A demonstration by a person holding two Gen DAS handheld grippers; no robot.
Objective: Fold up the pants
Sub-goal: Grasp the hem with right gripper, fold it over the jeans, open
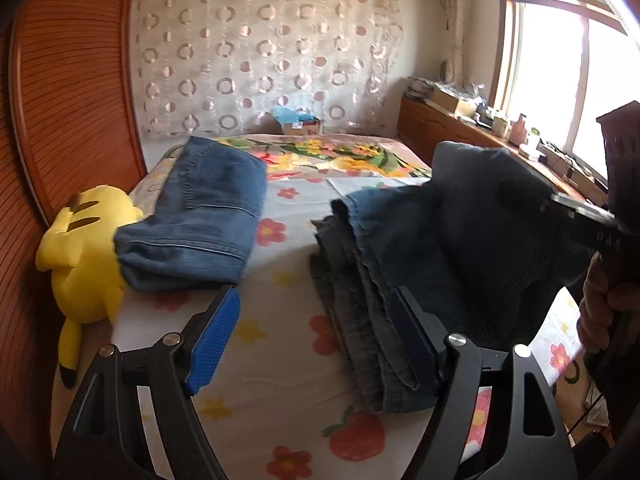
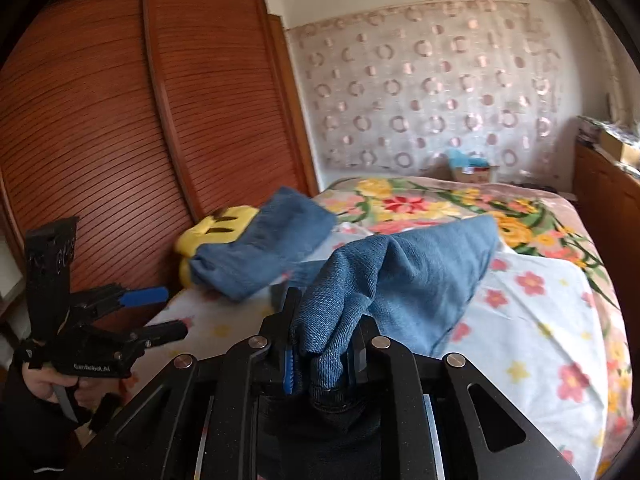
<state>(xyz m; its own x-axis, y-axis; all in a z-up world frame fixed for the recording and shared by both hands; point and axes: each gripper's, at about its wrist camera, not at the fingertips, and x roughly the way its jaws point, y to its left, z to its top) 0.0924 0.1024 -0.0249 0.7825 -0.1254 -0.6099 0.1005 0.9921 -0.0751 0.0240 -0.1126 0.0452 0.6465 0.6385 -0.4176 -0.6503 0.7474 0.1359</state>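
A pair of blue jeans point(image 1: 460, 232) lies partly folded on the bed, with one end lifted at the right. My right gripper point(image 2: 324, 336) is shut on a bunched fold of these jeans point(image 2: 404, 276) and holds it above the bed. It shows in the left wrist view at the far right point(image 1: 580, 212). My left gripper point(image 1: 316, 332) is open and empty, low over the bed beside the jeans' folded edge. It shows in the right wrist view at the left point(image 2: 168, 312). A second pair of folded jeans point(image 1: 196, 224) lies further back on the left.
A yellow plush toy point(image 1: 80, 256) lies at the bed's left edge against a wooden wardrobe point(image 1: 68, 100). The bed has a flowered sheet point(image 1: 272, 320). A small box point(image 1: 300, 124) sits at the far end. A cluttered wooden sideboard point(image 1: 472, 120) runs under the window at the right.
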